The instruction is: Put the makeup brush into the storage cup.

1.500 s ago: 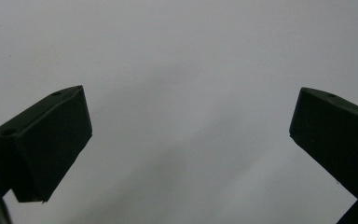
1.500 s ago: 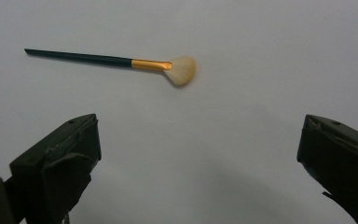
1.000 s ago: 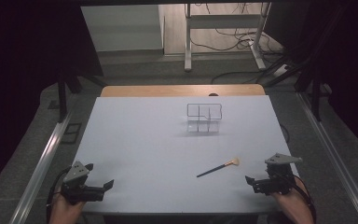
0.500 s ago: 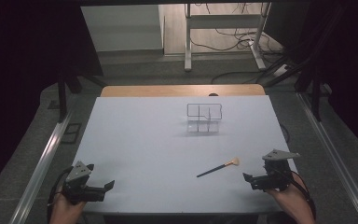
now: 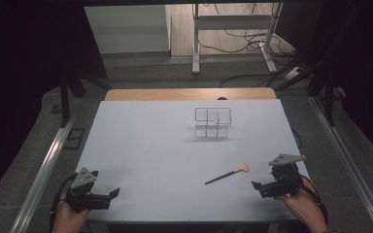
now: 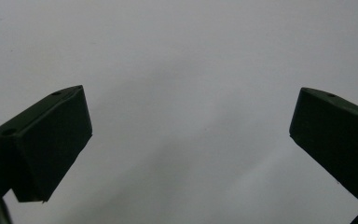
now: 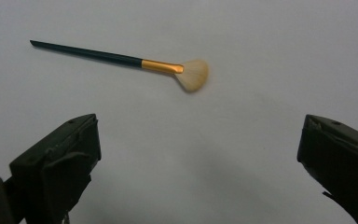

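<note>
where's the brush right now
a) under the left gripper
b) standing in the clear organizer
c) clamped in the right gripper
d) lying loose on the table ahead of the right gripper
d: the brush lies flat on the table, ahead of the open right gripper, untouched.

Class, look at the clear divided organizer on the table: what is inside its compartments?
The clear organizer looks empty; the white table shows through its walls. The high view is too distant to rule out something tiny. The brush lies outside, nearer the right hand-held gripper.
</note>
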Demonstrator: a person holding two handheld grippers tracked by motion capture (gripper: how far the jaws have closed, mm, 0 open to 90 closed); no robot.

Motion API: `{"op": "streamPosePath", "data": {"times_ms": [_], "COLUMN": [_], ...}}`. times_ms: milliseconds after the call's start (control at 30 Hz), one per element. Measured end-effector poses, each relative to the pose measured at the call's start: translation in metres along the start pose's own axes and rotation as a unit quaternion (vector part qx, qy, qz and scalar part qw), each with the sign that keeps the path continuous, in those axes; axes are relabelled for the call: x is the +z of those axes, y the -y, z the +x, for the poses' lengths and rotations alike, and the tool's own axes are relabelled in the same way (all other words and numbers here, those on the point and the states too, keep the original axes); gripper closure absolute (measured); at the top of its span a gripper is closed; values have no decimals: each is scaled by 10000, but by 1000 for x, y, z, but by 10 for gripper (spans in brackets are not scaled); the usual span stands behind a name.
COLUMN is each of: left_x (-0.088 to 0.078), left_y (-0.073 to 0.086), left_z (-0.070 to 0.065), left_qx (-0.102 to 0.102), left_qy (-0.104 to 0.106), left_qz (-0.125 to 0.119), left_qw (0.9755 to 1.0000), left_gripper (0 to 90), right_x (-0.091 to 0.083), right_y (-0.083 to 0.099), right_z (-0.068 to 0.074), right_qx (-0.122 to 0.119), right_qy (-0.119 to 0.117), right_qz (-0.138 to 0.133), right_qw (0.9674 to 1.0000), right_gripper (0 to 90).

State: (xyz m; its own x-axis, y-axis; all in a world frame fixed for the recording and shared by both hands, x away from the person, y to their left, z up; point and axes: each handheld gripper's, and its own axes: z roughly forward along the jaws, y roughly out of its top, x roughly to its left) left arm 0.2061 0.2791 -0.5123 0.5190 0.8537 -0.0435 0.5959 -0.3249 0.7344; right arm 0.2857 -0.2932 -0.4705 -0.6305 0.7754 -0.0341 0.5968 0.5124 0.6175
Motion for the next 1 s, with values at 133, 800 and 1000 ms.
{"op": "streamPosePath", "data": {"times_ms": [133,800,1000], "left_x": [1,2,3], "left_y": [0,-1,-1], "left_z": [-1,-1,-1], "left_qx": [41,51,60], "left_qy": [-12,-9,-6], "left_qz": [53,69,79], "left_qw": [10000,10000,10000], "left_gripper": [0,0,0], "right_x": [0,12,17], "right_y": [-4,-20,-23], "right_z": [-1,-3,-3], "right_qx": [-105,-183,-180], "right_qy": [37,-23,-84], "right_qz": [104,470,536], "right_qw": [9999,9987,9984], "right_gripper": [0,8,9]}}
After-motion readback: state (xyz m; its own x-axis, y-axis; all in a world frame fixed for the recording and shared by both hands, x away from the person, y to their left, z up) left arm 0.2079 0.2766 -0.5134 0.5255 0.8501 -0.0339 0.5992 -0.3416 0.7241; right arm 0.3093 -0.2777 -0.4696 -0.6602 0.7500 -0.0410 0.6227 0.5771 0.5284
